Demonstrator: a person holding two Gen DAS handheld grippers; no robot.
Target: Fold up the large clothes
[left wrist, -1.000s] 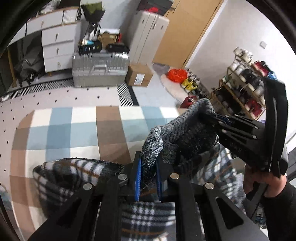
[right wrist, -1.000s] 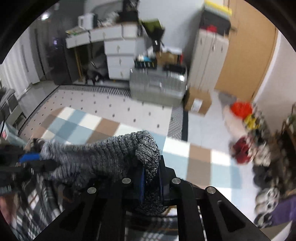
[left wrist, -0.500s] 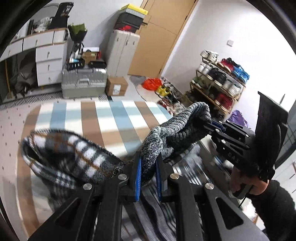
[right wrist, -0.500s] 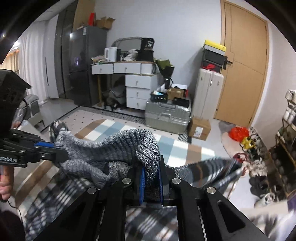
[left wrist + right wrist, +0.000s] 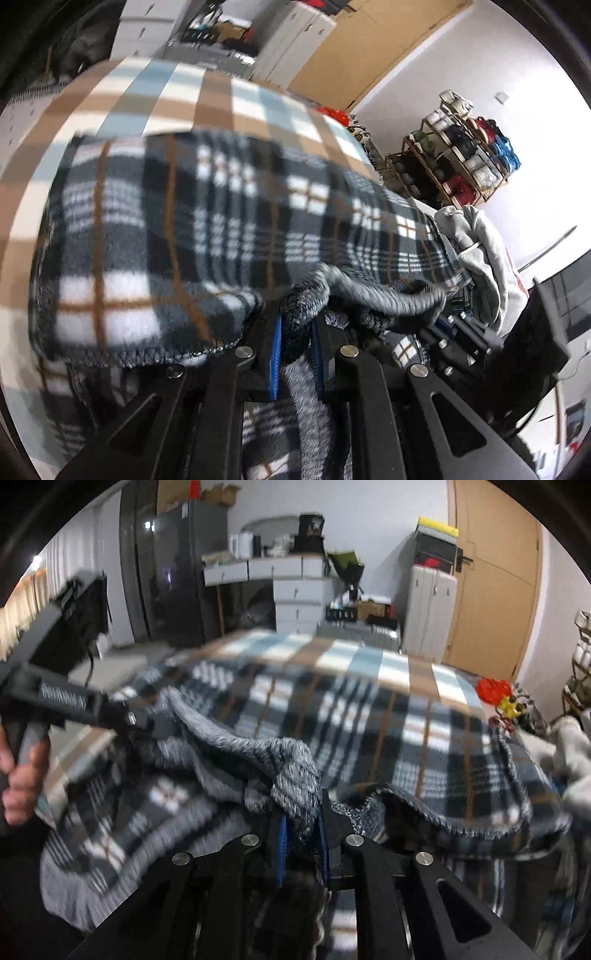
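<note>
Plaid fleece garment, grey knit trim, folded over on checked rug | left gripper fingers clamped on knit edge | right gripper fingers opening, knit edge between them | shoe rack full of shoes.

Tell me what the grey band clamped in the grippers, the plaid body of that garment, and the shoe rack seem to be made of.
Grey band: chunky ribbed knit, likely wool or acrylic; thick marled loops show. Plaid body: soft brushed fleece or flannel, matte; the surface is fuzzy and the hem overlock-stitched. Shoe rack: looks like light wood or bamboo, going by its thin tan slats; too small to be sure.
</note>
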